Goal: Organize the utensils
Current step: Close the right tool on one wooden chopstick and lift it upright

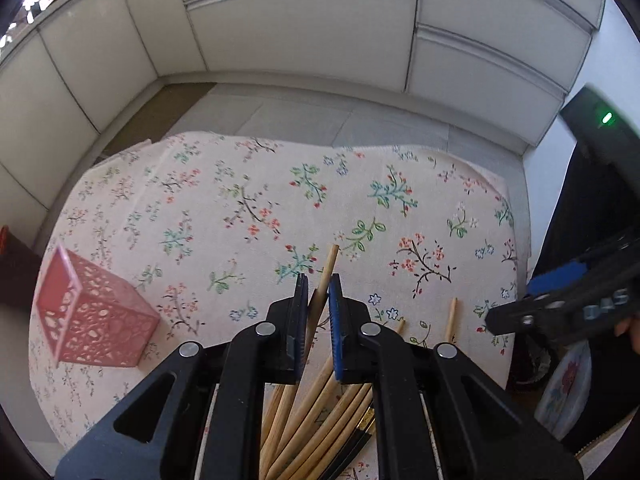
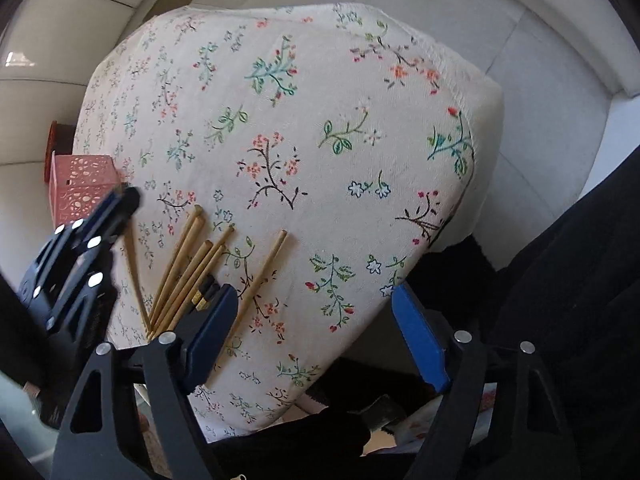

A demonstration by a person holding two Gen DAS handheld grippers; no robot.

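- Left tool (image 1: 318,292) pinches one bamboo chopstick (image 1: 329,266), lifted above the pile (image 1: 320,412) on the floral worktop (image 1: 248,200)
- Right tool (image 2: 316,332) gapes wide, empty
- Pink holder (image 1: 92,312) sits well left

Matt wooden chopsticks (image 1: 320,312), woven floral cloth (image 1: 240,208), seemingly plastic pink holder (image 1: 92,316).

White panelled cabinets (image 1: 304,32) wall a pale grey floor (image 1: 280,116) around the floral-clothed table (image 1: 248,184).
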